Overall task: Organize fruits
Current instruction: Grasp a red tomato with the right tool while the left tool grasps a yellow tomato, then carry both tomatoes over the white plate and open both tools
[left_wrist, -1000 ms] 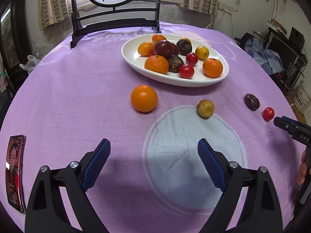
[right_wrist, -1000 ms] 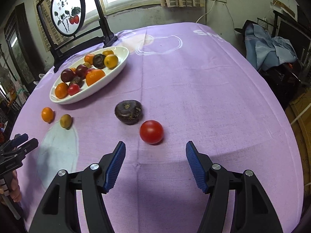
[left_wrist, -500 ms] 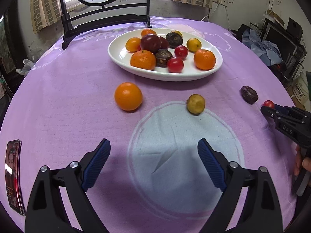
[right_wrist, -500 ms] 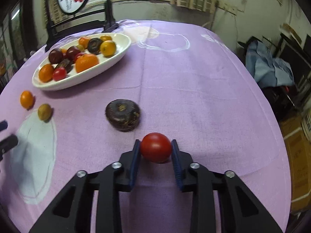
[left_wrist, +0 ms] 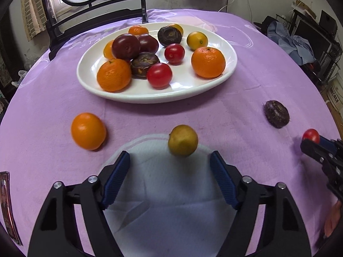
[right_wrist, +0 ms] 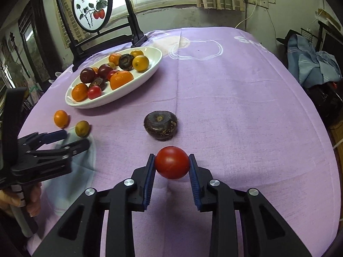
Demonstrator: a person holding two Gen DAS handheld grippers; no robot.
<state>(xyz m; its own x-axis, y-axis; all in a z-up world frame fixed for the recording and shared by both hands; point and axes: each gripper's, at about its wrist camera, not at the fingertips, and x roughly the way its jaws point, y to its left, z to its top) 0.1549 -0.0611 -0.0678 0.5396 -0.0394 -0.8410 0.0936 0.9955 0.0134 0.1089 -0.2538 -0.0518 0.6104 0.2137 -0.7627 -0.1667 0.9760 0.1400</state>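
A white oval plate (left_wrist: 227, 49) holds several oranges, tomatoes, plums and dark fruits; it also shows in the right wrist view (right_wrist: 154, 64). On the purple cloth lie an orange (left_wrist: 88, 131), a yellow-green fruit (left_wrist: 182, 140) and a dark fruit (left_wrist: 276, 114). My left gripper (left_wrist: 170, 160) is open, just short of the yellow-green fruit. My right gripper (right_wrist: 172, 166) is shut on a red tomato (right_wrist: 172, 165), lifted slightly above the cloth; the dark fruit (right_wrist: 160, 124) lies just beyond it.
A black stand with a round painted panel (right_wrist: 92, 6) rises behind the plate. A phone (left_wrist: 6, 205) lies at the table's left edge. Clothes and clutter (right_wrist: 310, 64) sit off the right side. The left gripper shows in the right wrist view (right_wrist: 64, 141).
My right gripper closed on the red tomato and raised it. My left gripper moved forward toward the yellow-green fruit and stayed open.
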